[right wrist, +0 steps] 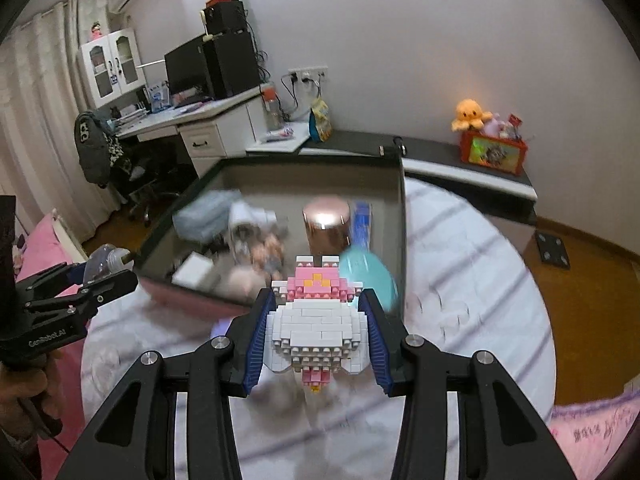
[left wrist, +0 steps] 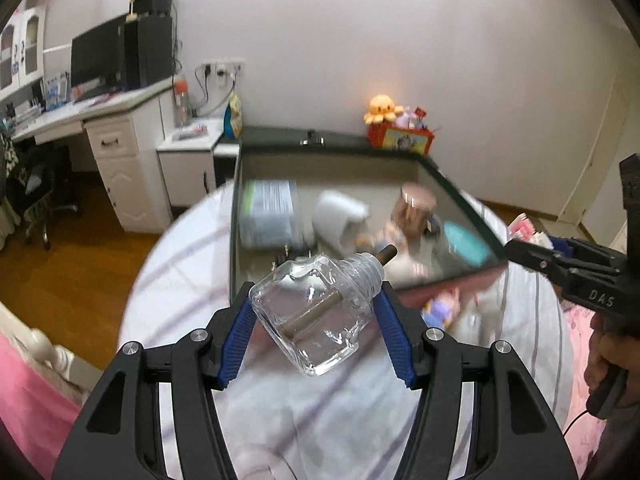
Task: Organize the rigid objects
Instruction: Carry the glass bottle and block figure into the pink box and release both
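Glass wick bottle [left wrist: 316, 312], clear, slippery, fragile, clamped across its body by left gripper [left wrist: 316, 320]; right gripper [right wrist: 316, 340] squeezes white-pink brick figure [right wrist: 318, 328], crumbly, by its flanks.

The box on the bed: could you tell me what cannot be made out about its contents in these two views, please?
- Left wrist view: small items beside the white container are motion-blurred; the clear bottle hides the box's near edge.
- Right wrist view: the brick figure covers the near corner; items left of the copper tin are smeared.
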`<action>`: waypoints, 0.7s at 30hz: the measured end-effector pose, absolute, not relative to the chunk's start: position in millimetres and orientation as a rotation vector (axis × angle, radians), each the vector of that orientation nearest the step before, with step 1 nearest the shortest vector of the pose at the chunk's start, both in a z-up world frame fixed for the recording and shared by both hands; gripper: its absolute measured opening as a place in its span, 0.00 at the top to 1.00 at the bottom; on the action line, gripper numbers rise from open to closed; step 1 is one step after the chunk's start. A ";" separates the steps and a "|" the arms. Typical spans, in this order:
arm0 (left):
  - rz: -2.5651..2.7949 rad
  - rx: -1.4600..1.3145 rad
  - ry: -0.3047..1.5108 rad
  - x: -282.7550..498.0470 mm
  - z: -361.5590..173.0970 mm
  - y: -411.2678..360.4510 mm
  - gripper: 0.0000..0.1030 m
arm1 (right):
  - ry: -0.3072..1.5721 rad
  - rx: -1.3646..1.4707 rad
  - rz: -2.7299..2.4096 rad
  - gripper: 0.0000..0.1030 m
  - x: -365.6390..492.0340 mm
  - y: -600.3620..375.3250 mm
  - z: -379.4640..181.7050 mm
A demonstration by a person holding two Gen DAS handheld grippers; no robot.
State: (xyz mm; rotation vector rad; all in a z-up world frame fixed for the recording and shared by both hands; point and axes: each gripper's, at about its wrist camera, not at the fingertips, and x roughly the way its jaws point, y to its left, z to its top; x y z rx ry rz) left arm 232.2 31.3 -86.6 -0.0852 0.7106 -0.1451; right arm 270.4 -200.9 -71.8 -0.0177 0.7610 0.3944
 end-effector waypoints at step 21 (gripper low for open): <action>-0.158 -0.072 0.784 424.4 -92.6 9.3 0.42 | 0.858 0.010 0.413 0.57 435.2 -160.6 -93.1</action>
